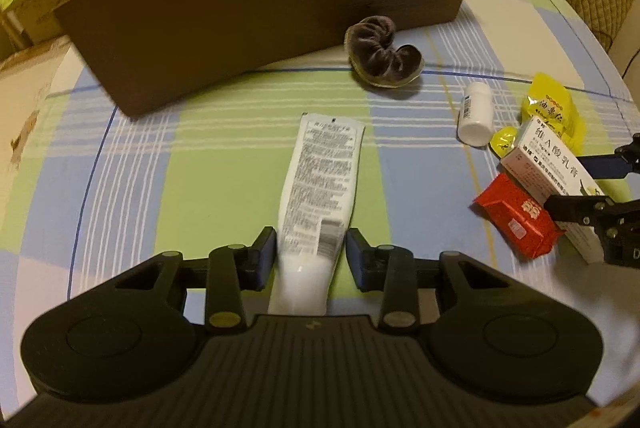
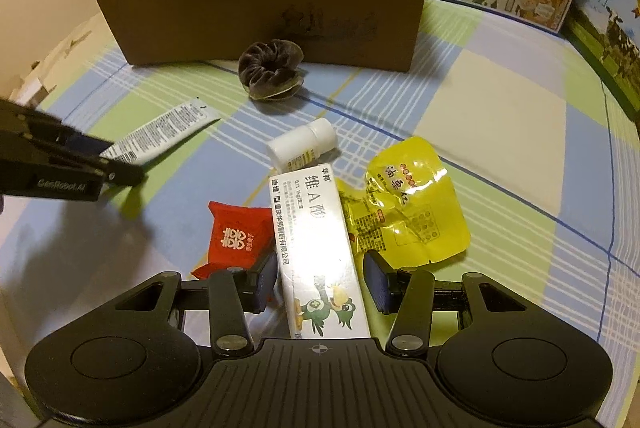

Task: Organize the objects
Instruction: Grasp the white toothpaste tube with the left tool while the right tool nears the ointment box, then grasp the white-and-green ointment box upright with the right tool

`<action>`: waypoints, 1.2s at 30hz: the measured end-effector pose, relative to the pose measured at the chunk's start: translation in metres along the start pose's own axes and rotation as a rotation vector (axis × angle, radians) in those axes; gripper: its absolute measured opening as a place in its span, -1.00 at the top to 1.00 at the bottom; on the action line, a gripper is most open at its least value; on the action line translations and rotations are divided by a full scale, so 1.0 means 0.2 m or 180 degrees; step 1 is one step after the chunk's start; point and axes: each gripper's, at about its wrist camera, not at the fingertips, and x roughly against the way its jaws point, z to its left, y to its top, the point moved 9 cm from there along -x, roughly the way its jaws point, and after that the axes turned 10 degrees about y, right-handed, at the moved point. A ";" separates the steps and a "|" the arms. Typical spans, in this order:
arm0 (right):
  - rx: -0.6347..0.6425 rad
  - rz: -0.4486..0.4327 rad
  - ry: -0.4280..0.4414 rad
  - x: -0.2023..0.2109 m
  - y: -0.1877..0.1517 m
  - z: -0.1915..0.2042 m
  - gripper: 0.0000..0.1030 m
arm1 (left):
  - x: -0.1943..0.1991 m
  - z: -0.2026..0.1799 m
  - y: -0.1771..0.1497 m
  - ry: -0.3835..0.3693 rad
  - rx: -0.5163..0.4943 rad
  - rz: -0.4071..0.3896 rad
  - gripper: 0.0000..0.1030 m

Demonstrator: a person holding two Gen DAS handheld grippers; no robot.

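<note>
Tube first: the white one with fine print lies flat on the checked cloth, cap end toward you, and your left gripper straddles that end with its fingers spread — a sliver of cloth shows on each side, so nothing is pinched. Your right gripper sits the same way around the long white carton, fingers apart, not closed on it. Just beside the carton lie the red packet on its left and the yellow pouch on its right, with the small white bottle at its far end. Further off, the dark scrunchie rests against the front of the brown box — open-topped, pale inside.
</note>
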 end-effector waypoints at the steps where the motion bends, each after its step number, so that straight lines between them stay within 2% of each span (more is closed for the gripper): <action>1: 0.0006 -0.0001 -0.0005 0.00 0.00 0.00 0.11 | 0.00 -0.01 0.01 0.0005 -0.0036 -0.0006 0.35; 13: 0.0005 0.0009 0.0001 -0.01 0.01 -0.01 0.11 | -0.02 -0.07 0.07 -0.0003 -0.0267 -0.0033 0.36; 20: 0.0046 -0.0008 0.0013 -0.01 0.01 -0.02 0.11 | 0.00 -0.08 0.04 0.0024 -0.0125 -0.0030 0.37; 22: 0.0066 -0.0026 0.0037 -0.01 0.01 -0.01 0.28 | 0.01 -0.08 0.02 -0.0005 -0.0079 0.0006 0.37; 23: 0.0066 -0.0029 0.0039 -0.01 0.01 -0.01 0.30 | 0.02 -0.08 0.02 -0.0018 -0.0054 0.0025 0.37; 30: -0.0091 -0.0147 0.0132 0.05 0.00 -0.02 0.31 | 0.06 -0.03 -0.04 -0.0091 0.0165 0.0140 0.38; 36: -0.0224 -0.0253 0.0174 0.13 0.00 -0.04 0.31 | 0.08 -0.01 -0.09 -0.0048 0.0221 0.0173 0.38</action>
